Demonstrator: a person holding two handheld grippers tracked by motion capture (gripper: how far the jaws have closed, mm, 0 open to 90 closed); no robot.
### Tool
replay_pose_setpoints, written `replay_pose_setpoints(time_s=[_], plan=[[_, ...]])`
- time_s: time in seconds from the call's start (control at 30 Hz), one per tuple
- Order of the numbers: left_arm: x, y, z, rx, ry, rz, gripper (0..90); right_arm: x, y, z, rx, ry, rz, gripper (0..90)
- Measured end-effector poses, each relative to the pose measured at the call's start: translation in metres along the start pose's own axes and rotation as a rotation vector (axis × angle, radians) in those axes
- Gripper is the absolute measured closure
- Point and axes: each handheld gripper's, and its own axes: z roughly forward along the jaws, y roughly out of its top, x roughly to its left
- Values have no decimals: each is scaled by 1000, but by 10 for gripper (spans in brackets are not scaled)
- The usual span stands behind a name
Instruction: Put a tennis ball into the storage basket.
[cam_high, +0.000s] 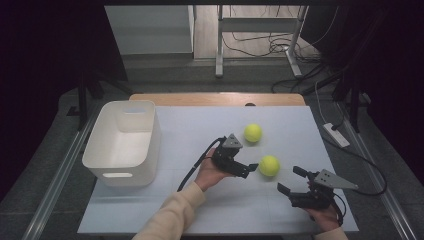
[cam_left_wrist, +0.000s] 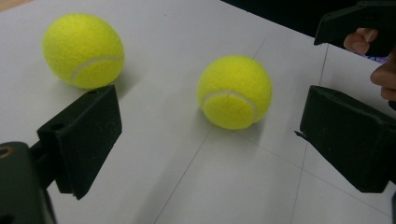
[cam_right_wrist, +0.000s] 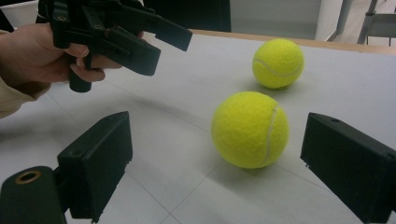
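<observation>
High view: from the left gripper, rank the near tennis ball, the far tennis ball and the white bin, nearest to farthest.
Measured from the left gripper:
1. Near tennis ball, just to the right of its open fingers, not touching them.
2. Far tennis ball, farther back on the table, toward the wooden edge.
3. White bin, at the table's left side, behind the hand that holds the gripper.

Yellow tennis balls, white basket

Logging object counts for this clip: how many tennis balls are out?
2. Near tennis ball lies on the table between both grippers; far tennis ball lies just beyond it. The bin's visible interior holds none.
</observation>
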Motion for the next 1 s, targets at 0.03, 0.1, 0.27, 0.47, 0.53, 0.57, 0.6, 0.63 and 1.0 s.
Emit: replay_pose_setpoints(time_s=[0.03,0.1,0.27,0.47,0.53,0.57,0.6,0.63,1.0], plan=[[0,0,1,1,-2,-1,63,0,0,0,-1,1,1,93],[0,0,4,5,-2,4,63,0,0,0,-1,2,-1,93],[0,1,7,9,-3,7,63,1,0,0,-2,4,-1,93],[1,3,10,7,-7,8,63,1,0,0,0,4,-2,93],[0,3,12,9,-8,11,63,1,1,0,2,4,-2,93],[0,3,13,9,-9,12,63,1,1,0,1,3,-4,93],[0,3,14,10,-10,13,63,1,1,0,2,1,-7,93],[0,3,16,11,-15,14,63,0,1,-1,-3,0,-3,93],[-1,6,27,26,-26,27,63,0,2,-1,-4,0,-2,93]])
